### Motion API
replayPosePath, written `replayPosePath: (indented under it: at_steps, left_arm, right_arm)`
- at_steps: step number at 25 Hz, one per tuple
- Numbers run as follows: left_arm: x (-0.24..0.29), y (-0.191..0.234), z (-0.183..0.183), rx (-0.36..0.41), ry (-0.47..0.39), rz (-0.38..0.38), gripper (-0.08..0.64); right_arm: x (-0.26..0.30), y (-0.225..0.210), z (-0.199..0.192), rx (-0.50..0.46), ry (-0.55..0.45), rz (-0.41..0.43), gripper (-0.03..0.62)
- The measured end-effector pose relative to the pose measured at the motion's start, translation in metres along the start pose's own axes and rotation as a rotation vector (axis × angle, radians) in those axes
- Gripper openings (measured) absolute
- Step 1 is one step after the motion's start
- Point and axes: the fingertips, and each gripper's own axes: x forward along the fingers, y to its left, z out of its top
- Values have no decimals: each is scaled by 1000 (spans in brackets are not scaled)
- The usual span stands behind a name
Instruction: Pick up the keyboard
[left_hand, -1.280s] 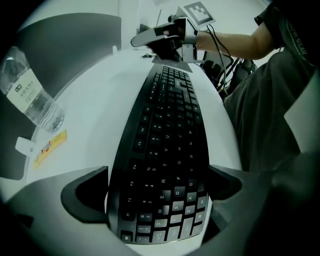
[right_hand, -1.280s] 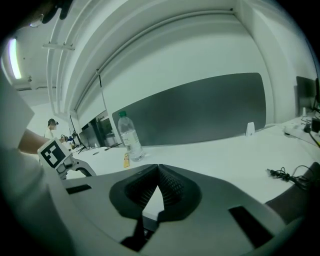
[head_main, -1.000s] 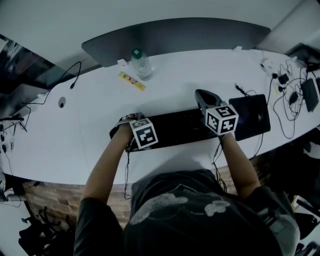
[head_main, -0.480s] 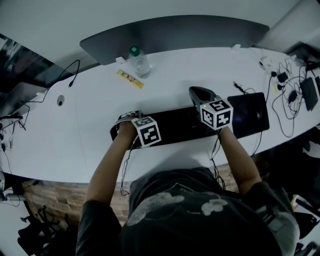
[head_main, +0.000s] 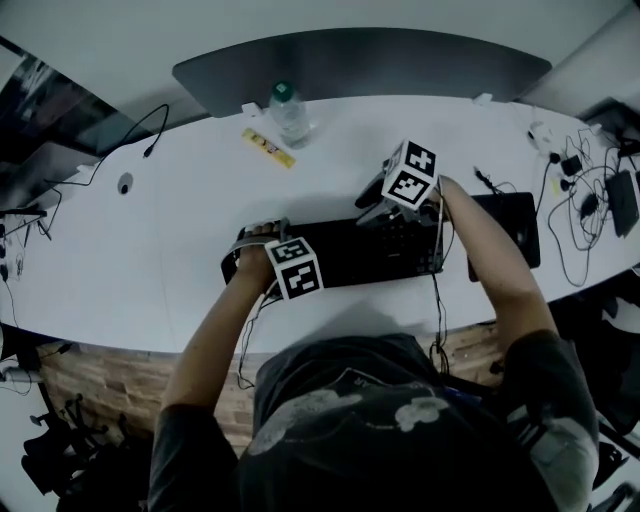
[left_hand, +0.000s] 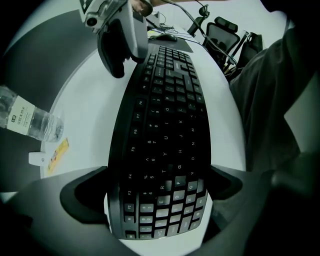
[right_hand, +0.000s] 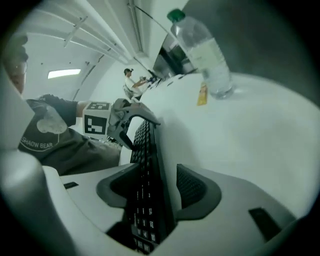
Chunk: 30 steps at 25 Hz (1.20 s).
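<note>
A black keyboard (head_main: 350, 250) lies across the white table (head_main: 200, 200) in front of me. My left gripper (head_main: 258, 258) points straight down over the keyboard's left end. In the left gripper view its jaws hug both long edges of the keyboard (left_hand: 165, 125), so the left gripper (left_hand: 159, 187) is shut on it. My right gripper (head_main: 385, 215) is at the right part, turned to look along the keyboard. Its jaws have just been opening. In the right gripper view the keyboard (right_hand: 145, 165) stands edge-on inside the right gripper (right_hand: 160, 187), with a gap at one pad.
A water bottle (head_main: 290, 112) and a yellow packet (head_main: 268, 148) sit at the table's far side, before a curved grey panel (head_main: 360, 65). A dark pad (head_main: 505, 230) lies right of the keyboard. Cables and plugs (head_main: 580, 190) crowd the right end.
My right gripper has swung from above the keyboard's right end toward the far side and turned, so its marker cube now tilts. The left gripper has stayed at the left end.
</note>
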Motion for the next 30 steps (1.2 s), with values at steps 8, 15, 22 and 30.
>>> replayPosePath:
  at_steps: [8, 15, 22, 30]
  left_arm:
    - [-3, 1, 2, 1, -16, 39, 586]
    - [-4, 0, 1, 3, -56, 60, 587]
    - [-13, -4, 0, 21, -172, 76, 586]
    - [-32, -3, -3, -76, -259, 200, 584]
  right_arm:
    - [33, 17, -25, 97, 311, 347, 186]
    - [41, 23, -26, 156, 372, 407, 126]
    - [40, 35, -29, 218, 292, 464, 97]
    - [27, 67, -25, 199, 117, 475, 87]
